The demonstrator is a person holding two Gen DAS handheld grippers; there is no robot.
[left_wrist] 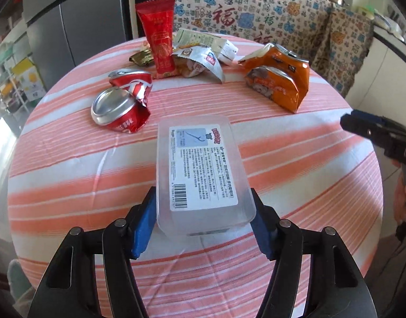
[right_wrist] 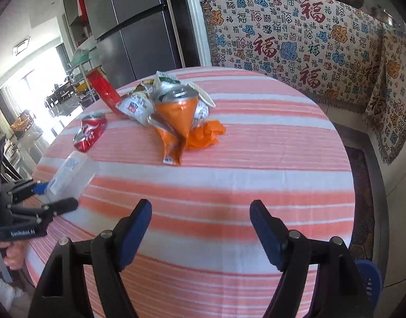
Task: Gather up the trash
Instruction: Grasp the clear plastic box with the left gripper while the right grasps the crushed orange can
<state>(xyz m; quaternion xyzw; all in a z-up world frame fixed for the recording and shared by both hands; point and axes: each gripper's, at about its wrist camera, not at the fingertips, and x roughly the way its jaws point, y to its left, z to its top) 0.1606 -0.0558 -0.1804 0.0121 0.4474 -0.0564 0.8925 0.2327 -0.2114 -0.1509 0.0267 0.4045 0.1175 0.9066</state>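
From my left wrist, my left claw (left_wrist: 203, 220) pinches the clear plastic box (left_wrist: 200, 169) at lower centre of the striped tabletop (left_wrist: 70, 175). From my right wrist, my right claw (right_wrist: 200, 225) stands spread and empty at bottom centre; the box (right_wrist: 67, 172) sits at left.

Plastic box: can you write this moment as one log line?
left hand-held gripper: shut on plastic box | right hand-held gripper: open, empty | crushed cans: on table

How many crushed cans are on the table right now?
2. The red can lies at the table's left side, beyond the plastic box; the orange can sits right of the wrapper pile. Others may be hidden among the wrappers.
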